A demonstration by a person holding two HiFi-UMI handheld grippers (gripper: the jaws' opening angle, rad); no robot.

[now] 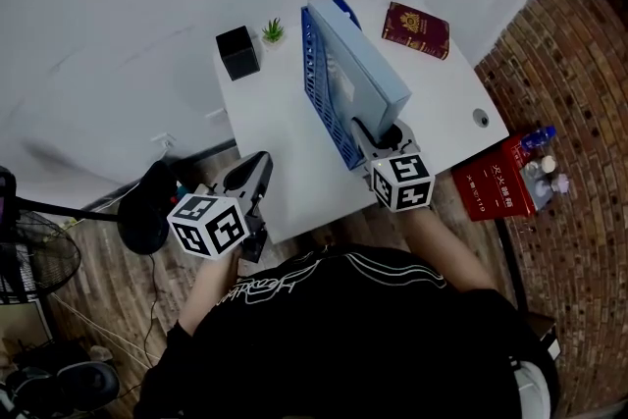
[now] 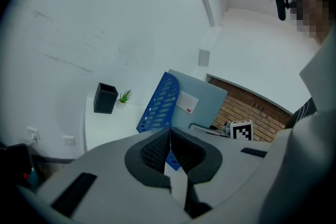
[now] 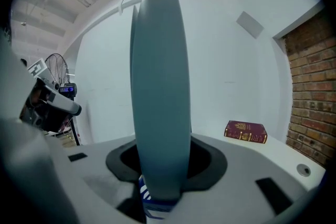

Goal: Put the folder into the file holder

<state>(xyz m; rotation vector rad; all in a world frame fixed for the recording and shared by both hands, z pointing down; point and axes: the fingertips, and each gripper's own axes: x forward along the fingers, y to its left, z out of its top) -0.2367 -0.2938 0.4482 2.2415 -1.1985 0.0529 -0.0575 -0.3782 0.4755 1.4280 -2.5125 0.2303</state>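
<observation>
Right claw (image 1: 374, 138) clamps the folder (image 1: 358, 74) by its near edge, steadying it in the holder (image 1: 318, 88) on the table (image 1: 260, 113); left claw (image 1: 261, 162) idles closed, empty.

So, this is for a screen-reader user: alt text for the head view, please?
The right gripper grips a blue folder standing in a blue file holder on a white table. The left gripper hangs by its near corner; a black box, plant and red book sit behind.
</observation>
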